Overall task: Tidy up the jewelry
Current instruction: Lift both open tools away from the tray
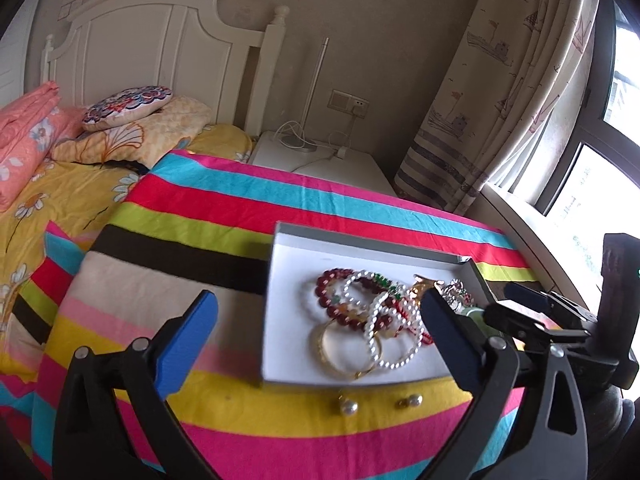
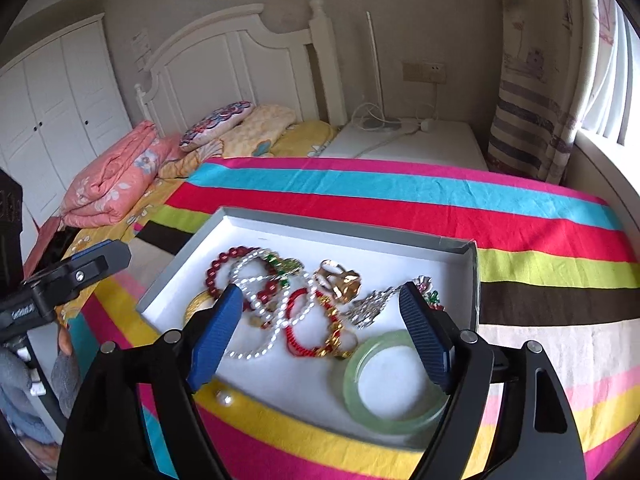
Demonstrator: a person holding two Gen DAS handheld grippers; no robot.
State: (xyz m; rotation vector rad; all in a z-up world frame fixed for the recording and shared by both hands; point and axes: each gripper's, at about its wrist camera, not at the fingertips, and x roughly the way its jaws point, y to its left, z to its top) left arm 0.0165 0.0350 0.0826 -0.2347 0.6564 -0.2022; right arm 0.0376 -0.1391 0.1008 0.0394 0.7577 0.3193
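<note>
A shallow white box with a grey rim (image 1: 360, 240) (image 2: 340, 228) lies on a striped cloth. Inside it sits a tangle of jewelry: a dark red bead bracelet (image 1: 332, 308), a pearl strand (image 1: 394, 356), a gold bangle (image 1: 340, 360), a red cord bracelet (image 2: 304, 320), a gold piece (image 2: 340, 280) and a silver brooch (image 2: 372, 304). A pale green jade bangle (image 2: 396, 384) rests in the near right corner. Pearl earrings (image 1: 348, 406) (image 1: 410, 402) lie on the cloth in front of the box. My left gripper (image 1: 320, 296) and right gripper (image 2: 320, 290) hover open over the box, holding nothing.
The striped cloth (image 2: 520, 216) covers a raised surface beside a bed with a folded pink quilt (image 2: 116, 180) and pillows. Behind it are a white nightstand (image 1: 320, 160) with a lamp and cables, a curtain (image 1: 480, 120) and a window at the right.
</note>
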